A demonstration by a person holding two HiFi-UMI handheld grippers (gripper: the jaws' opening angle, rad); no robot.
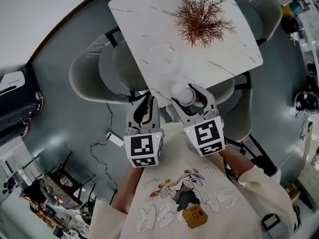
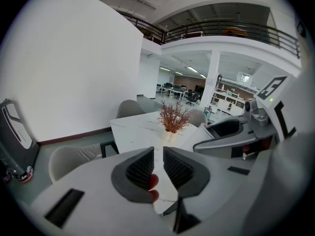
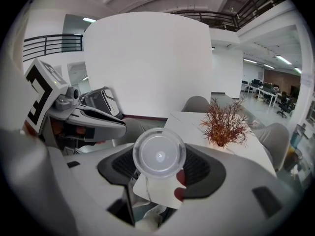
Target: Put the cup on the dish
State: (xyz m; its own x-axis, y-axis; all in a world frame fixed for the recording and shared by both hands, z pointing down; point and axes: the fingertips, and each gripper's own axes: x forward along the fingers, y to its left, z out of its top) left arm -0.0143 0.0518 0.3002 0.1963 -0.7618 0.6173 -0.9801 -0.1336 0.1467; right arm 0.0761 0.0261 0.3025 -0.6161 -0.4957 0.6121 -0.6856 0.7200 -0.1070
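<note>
The right gripper (image 1: 189, 95) pinches the empty cup (image 3: 159, 154) at the table's (image 1: 234, 44) near edge, short of the clear, empty dish (image 1: 164, 59). A dried plant (image 1: 202, 19) stands just beyond the dish. The left gripper's (image 2: 158, 168) jaws are almost pressed together, holding nothing.

Both my grippers are held out in front of my chest, side by side, pretty much level and pointing forward. My left gripper (image 1: 143, 101) has its jaws nearly together, just a thin slit between the pads, nothing in there. My right gripper (image 1: 188, 96) is clamped on the cup (image 3: 159, 155), one pad on each side of it
</note>
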